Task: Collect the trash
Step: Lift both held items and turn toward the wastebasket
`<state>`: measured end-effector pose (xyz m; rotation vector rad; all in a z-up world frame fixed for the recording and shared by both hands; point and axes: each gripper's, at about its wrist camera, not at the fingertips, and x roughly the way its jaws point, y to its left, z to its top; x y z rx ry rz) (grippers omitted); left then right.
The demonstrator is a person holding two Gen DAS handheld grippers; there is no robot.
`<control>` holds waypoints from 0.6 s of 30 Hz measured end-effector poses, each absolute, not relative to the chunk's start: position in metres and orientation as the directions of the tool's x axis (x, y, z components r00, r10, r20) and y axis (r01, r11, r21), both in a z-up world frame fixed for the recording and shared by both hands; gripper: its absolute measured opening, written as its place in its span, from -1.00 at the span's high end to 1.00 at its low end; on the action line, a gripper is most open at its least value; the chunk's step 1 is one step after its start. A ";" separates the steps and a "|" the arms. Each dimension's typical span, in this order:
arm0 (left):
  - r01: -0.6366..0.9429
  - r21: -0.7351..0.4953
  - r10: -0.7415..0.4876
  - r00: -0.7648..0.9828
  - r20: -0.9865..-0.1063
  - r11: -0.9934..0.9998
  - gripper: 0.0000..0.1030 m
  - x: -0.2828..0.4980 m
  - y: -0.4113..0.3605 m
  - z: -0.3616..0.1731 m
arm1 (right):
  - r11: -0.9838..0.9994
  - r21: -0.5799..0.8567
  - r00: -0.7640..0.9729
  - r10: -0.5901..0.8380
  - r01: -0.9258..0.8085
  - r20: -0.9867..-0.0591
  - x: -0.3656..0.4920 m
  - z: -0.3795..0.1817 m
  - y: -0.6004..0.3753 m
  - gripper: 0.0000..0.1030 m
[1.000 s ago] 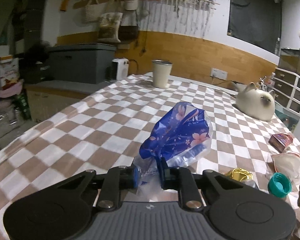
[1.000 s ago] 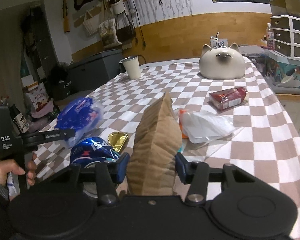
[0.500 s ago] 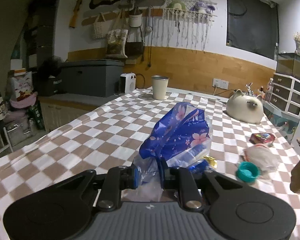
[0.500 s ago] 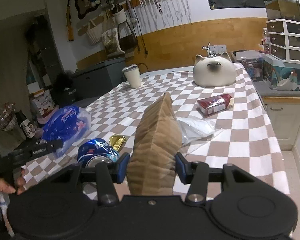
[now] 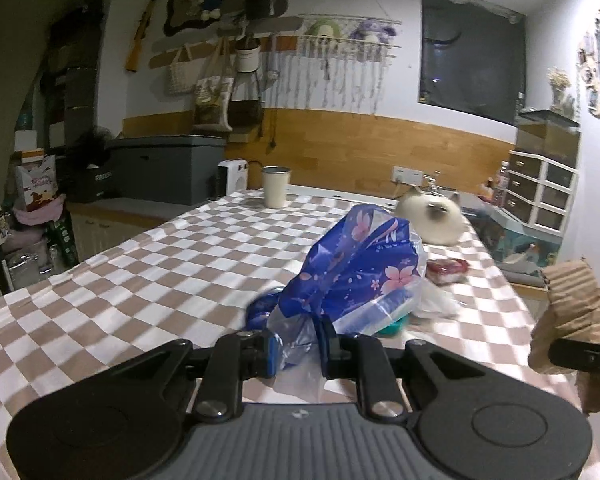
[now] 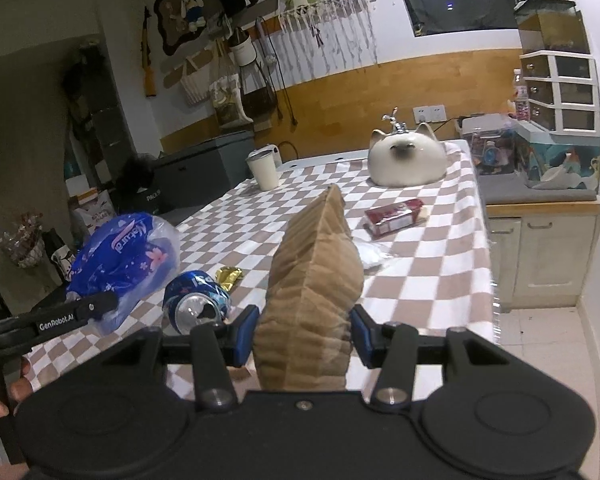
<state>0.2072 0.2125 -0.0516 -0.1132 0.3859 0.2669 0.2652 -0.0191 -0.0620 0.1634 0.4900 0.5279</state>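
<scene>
My left gripper (image 5: 298,346) is shut on the neck of a blue flower-print plastic bag (image 5: 356,268), held above the near end of the checked table (image 5: 160,264). The same bag (image 6: 124,260) and the left gripper's finger (image 6: 76,312) show at the left of the right wrist view. My right gripper (image 6: 304,334) is shut on a crumpled piece of brown corrugated cardboard (image 6: 312,280), which stands upright between the blue pads. That cardboard (image 5: 572,316) also appears at the right edge of the left wrist view. On the cloth lie a crushed blue can (image 6: 198,304), a gold wrapper (image 6: 228,276), a red packet (image 6: 396,216) and a clear plastic scrap (image 6: 370,254).
A cat-shaped ceramic pot (image 6: 408,160) and a cream cup (image 6: 264,168) stand at the table's far end. A grey storage box (image 5: 168,168) sits on a counter to the left. Low cabinets (image 6: 540,248) and white drawers (image 6: 560,92) line the right wall, with tiled floor (image 6: 540,344) beside the table.
Both grippers have pulled back and risen a little from the table, keeping the bag and the cardboard. The can, wrapper and packet now lie farther off.
</scene>
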 end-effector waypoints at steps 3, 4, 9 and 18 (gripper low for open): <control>-0.259 -0.055 0.220 0.899 -0.380 0.964 0.60 0.201 0.188 -0.049 | 0.858 0.264 0.762 0.512 -0.440 -0.395 0.255 -0.060 -0.041 0.03; -0.251 -0.053 0.214 0.901 -0.377 0.966 0.60 0.199 0.179 -0.048 | 0.858 0.267 0.764 0.513 -0.440 -0.391 0.252 -0.059 -0.048 0.03; -0.211 -0.055 0.176 0.912 -0.371 0.976 0.60 0.195 0.137 -0.044 | 0.869 0.267 0.786 0.492 -0.417 -0.374 0.239 -0.057 -0.089 0.03; -0.099 -0.065 0.067 0.923 -0.378 0.993 0.60 0.199 0.051 -0.049 | 0.905 0.257 0.832 0.416 -0.339 -0.367 0.218 -0.059 -0.169 0.03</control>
